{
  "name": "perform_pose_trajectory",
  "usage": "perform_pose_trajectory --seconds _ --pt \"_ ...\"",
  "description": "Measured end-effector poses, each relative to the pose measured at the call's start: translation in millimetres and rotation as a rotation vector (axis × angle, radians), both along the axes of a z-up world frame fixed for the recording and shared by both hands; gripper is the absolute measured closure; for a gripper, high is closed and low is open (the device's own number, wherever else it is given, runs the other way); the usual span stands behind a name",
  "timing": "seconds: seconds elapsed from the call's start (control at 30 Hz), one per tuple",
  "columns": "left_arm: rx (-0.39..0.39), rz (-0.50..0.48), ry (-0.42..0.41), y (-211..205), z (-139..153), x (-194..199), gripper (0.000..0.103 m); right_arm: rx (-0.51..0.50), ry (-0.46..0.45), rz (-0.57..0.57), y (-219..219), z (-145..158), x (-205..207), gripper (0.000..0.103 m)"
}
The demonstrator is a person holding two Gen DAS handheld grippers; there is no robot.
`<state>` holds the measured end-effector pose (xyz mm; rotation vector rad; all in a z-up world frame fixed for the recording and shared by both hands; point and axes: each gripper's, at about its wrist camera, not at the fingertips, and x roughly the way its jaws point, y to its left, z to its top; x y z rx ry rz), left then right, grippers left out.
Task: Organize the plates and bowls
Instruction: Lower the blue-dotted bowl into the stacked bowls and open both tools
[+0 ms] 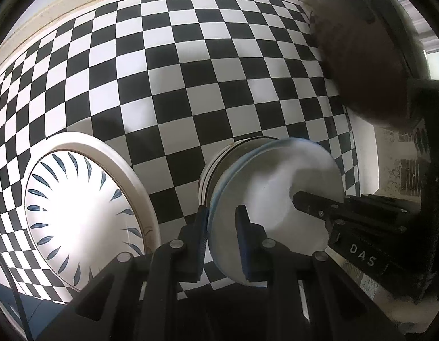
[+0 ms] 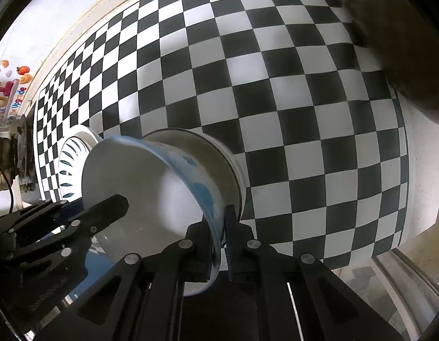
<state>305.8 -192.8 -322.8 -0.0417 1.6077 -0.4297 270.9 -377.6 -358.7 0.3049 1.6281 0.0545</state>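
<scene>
Checkered black-and-white cloth covers the bench point(image 1: 191, 65), seen from steeply above in both wrist views.

Bowls: two are visible. One white bowl with blue markings point(image 2: 151, 187) sits tilted inside a second, plain white bowl point(image 2: 219, 153) that rests on the cloth near the front of the bench.

Tongs: both pairs point steeply downward and meet at the upper bowl from opposite sides. Left tongs point(image 1: 223, 227) are almost closed, their blue pads pinching the near rim of the blue-marked bowl, one pad outside and one inside. Right tongs point(image 2: 218, 236) likewise straddle the opposite rim, one finger inside and one outside; the rim fills a very narrow gap, though whether the pads press firmly cannot be told.

Plate: one white plate with dark blue leaf strokes radiating round its well point(image 1: 77, 213) lies flat on the cloth just beside the bowls, apart from them, on the left tongs' side.

Hands: a blurred dark form point(image 1: 358, 65) occupies the upper right of the left view; what it is cannot be told.
</scene>
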Motion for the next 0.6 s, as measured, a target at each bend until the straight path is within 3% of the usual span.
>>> perform_pose_trajectory --seconds 0.6 --pt "0.013 -0.005 -0.002 1.3 -1.8 -2.5 0.086 -0.022 -0.002 0.005 -0.7 3.8 -0.3 0.088"
